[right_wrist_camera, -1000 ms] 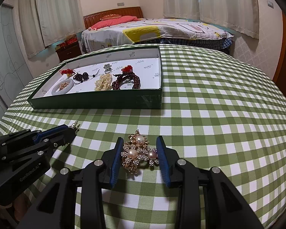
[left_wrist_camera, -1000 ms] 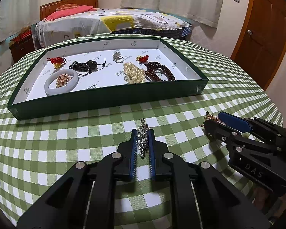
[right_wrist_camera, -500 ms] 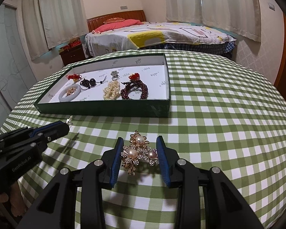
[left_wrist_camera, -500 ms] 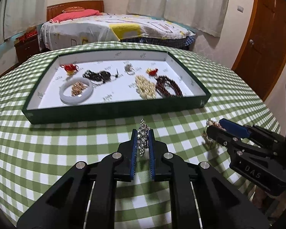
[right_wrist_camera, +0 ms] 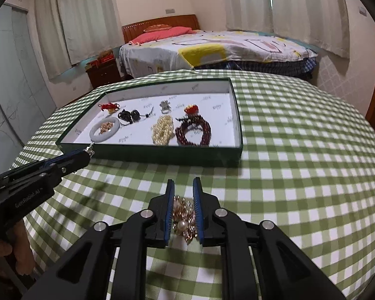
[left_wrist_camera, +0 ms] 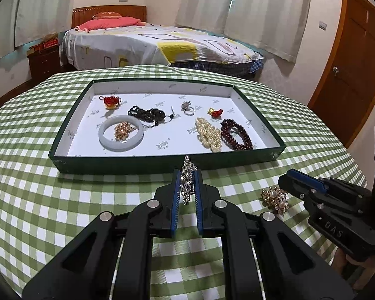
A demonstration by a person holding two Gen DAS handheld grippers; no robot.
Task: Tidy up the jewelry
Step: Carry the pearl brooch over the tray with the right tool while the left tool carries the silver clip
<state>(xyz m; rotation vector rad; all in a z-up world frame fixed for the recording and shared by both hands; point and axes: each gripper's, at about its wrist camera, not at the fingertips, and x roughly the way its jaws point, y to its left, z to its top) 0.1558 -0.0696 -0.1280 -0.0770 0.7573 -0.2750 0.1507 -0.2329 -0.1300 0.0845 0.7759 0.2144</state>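
pinching a silver brooch (left_wrist_camera: 188, 178) edge-on for the tray (left_wrist_camera: 162, 160), the left claw (left_wrist_camera: 187, 182) lifts while the right claw (right_wrist_camera: 183, 206) is closing around the pearl brooch (right_wrist_camera: 183, 216) on the desk (right_wrist_camera: 287, 175).

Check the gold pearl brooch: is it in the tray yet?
Not yet. The gold pearl brooch lies on the checked tablecloth outside the green tray, between the closing jaws of the right gripper.

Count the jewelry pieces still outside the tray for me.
2. A silver rhinestone brooch is clamped in the left gripper just before the tray; a gold pearl brooch sits between the closing right gripper pads.
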